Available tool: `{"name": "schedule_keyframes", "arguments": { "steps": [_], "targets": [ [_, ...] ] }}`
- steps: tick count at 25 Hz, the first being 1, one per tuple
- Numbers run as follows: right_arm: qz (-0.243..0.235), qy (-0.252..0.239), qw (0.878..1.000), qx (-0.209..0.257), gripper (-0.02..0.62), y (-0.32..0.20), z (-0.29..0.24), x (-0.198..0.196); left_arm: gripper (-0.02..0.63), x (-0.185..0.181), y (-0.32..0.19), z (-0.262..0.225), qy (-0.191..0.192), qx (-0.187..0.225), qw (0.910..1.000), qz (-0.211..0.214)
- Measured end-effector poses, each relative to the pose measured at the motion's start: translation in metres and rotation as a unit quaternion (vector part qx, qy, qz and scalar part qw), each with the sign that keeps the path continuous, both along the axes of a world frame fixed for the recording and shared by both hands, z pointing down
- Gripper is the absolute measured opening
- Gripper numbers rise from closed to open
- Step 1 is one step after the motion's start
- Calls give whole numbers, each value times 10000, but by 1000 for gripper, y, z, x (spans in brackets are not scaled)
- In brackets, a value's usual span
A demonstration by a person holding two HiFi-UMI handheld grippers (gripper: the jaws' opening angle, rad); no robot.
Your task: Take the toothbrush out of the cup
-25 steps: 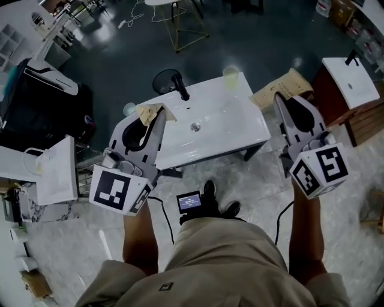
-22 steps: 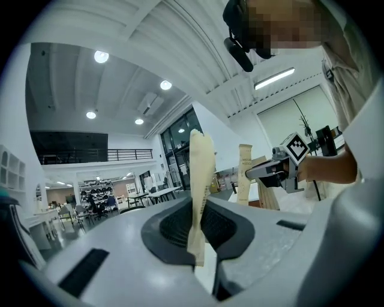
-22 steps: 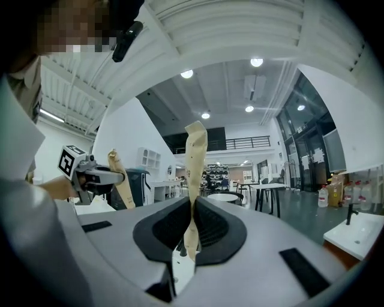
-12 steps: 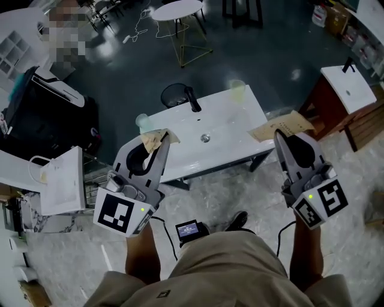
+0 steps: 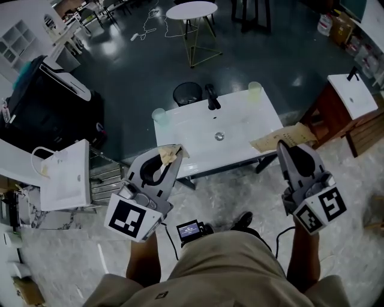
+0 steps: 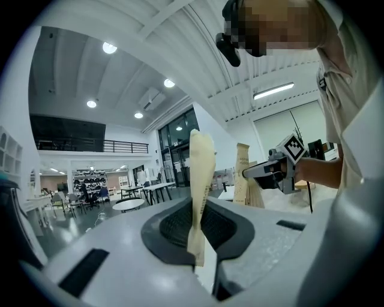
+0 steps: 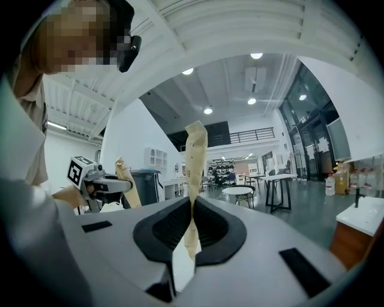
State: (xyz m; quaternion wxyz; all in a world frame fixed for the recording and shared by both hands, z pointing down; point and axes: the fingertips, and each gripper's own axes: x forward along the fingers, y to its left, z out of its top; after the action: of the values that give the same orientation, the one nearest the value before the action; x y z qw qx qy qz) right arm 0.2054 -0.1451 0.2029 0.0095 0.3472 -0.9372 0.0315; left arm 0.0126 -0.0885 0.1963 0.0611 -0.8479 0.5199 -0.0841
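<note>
With the fingers of the left gripper and right gripper each clamped on a tan paper strip, both are drawn back from the bench, so the cups at its far corners, no toothbrush discernible, are left beyond reach.

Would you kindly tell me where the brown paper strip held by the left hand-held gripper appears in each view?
Head view: left of centre, the brown paper strip at the left hand-held gripper's tip.
Left gripper view: the strip stands upright at centre, clamped.
Right gripper view: the strip sticks up at far left.
Shared landmark: the round white table.
</note>
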Motion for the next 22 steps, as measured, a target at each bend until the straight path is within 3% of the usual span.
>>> {"name": "schedule_keyframes", "arguments": {
  "steps": [13,22],
  "targets": [
    [121,172,9998,12,18,29,2,-14,26,-24,25,3,59,22,10000,-6],
    [127,241,9996,-23,18,15,-14,-12,26,-24,11,-7,23,-14,10000,12]
  ]
}}
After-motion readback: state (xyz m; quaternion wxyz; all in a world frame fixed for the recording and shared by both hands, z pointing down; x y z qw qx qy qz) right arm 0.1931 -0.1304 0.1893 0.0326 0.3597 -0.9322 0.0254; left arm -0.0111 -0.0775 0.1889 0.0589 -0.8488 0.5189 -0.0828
